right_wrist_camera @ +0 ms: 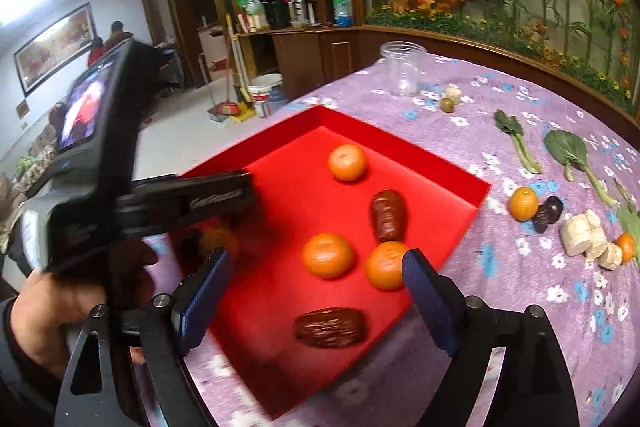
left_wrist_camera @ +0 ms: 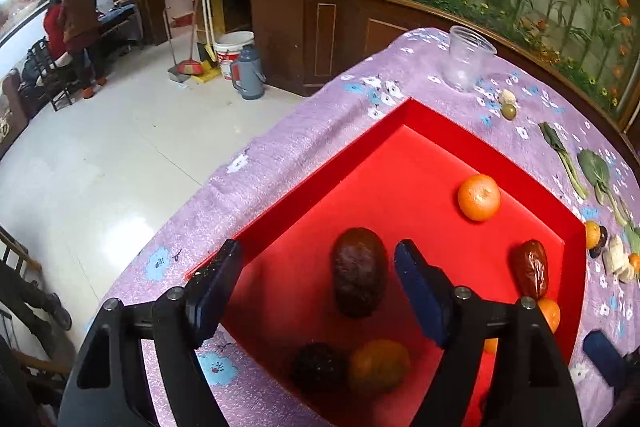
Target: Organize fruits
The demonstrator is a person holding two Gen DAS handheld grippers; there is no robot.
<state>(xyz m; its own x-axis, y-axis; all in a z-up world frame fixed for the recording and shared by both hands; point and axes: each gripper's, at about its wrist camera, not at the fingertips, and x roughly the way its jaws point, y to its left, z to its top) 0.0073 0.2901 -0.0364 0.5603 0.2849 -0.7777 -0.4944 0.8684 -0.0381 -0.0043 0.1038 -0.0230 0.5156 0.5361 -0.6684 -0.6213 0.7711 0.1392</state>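
Several oranges and dates were seen already inside red tray (right_wrist_camera: 460, 187). Left gripper (left_wrist_camera: 320, 291) and right gripper (right_wrist_camera: 316, 291) were held spread, empty, above tray. Orange (right_wrist_camera: 523, 203) and dark fruit (right_wrist_camera: 550, 211) were left on cloth, right of tray.

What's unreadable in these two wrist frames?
- Left wrist view: dark fruit and orange fruit blurred near the bottom edge.
- Left wrist view: another orange partly behind the left tongs.
- Right wrist view: red tray near-left corner hidden by the left tongs' body.
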